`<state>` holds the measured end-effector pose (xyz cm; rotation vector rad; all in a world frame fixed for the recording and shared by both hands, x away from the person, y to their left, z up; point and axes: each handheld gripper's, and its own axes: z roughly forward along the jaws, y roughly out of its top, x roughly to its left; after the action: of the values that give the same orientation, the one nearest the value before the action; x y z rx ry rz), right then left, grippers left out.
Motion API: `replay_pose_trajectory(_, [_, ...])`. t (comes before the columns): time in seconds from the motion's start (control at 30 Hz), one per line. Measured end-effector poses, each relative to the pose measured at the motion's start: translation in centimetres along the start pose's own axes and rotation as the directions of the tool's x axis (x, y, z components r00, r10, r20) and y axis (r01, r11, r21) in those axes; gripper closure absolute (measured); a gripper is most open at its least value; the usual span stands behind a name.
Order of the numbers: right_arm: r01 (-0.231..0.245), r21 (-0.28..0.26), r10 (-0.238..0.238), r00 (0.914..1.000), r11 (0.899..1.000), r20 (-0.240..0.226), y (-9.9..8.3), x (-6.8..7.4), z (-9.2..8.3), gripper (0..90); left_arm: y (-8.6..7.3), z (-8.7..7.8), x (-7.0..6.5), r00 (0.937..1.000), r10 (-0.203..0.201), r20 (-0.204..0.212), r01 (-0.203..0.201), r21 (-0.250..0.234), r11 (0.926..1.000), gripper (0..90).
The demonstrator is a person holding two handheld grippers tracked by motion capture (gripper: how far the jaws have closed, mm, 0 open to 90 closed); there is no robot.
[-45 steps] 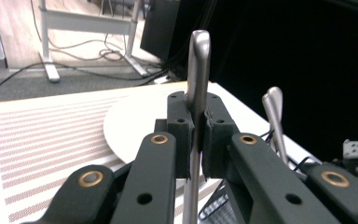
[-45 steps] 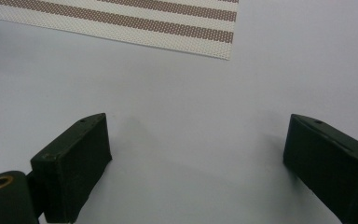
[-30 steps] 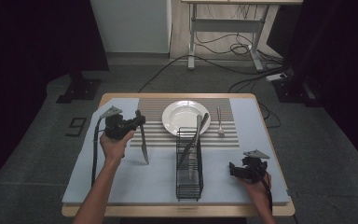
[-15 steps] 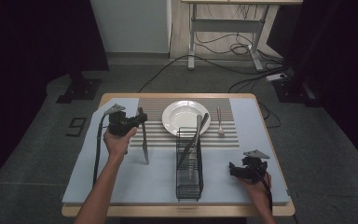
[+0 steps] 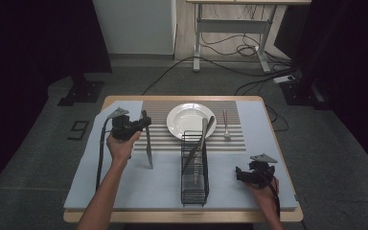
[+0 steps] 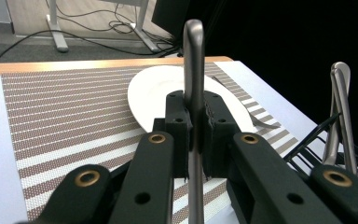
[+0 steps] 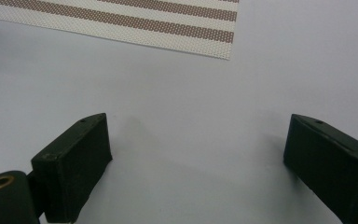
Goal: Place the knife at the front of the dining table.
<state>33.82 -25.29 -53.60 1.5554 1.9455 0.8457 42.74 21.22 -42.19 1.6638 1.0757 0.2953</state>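
Left gripper [image 5: 143, 125] clamps knife [image 5: 148, 143] by handle, blade down near plate [image 5: 184, 120]. Right gripper [image 5: 239, 175] wide apart, nothing between, over blue mat [image 7: 191, 116].

Knife [image 5: 148, 143] upright in left gripper [image 5: 141, 125]

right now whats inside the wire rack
Two utensils stand in the wire rack, leaning toward the plate, handles up. The rack's wires and its depth blur their lower ends, so I cannot tell their type.
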Motion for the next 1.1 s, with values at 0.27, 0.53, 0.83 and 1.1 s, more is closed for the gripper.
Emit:
replay_pose_trajectory(0.27, [0.0,0.0,0.0,1.0,1.0,-0.001,0.0,0.0,0.0,6.9,-0.8,0.6,0.2,1.0,-0.005,-0.002,0.005,0.008,1.0,82.1])
replay_pose_trajectory(0.53, [0.0,0.0,0.0,1.0,1.0,0.0,0.0,0.0,0.0,6.9,-2.0,1.4,0.6,0.9998,-0.018,-0.005,0.019,0.049,0.9986,81.8])
replay_pose_trajectory(0.83, [0.0,0.001,0.0,1.0,1.0,0.0,0.0,0.0,0.0,6.9,-2.9,2.4,2.0,0.9967,-0.08,-0.015,0.081,0.061,0.9948,81.5])
replay_pose_trajectory(1.1, [0.0,0.001,0.0,1.0,1.0,-0.001,0.0,0.0,0.0,6.8,-3.0,4.7,4.3,0.9909,-0.129,-0.039,0.133,0.136,0.9817,79.6])
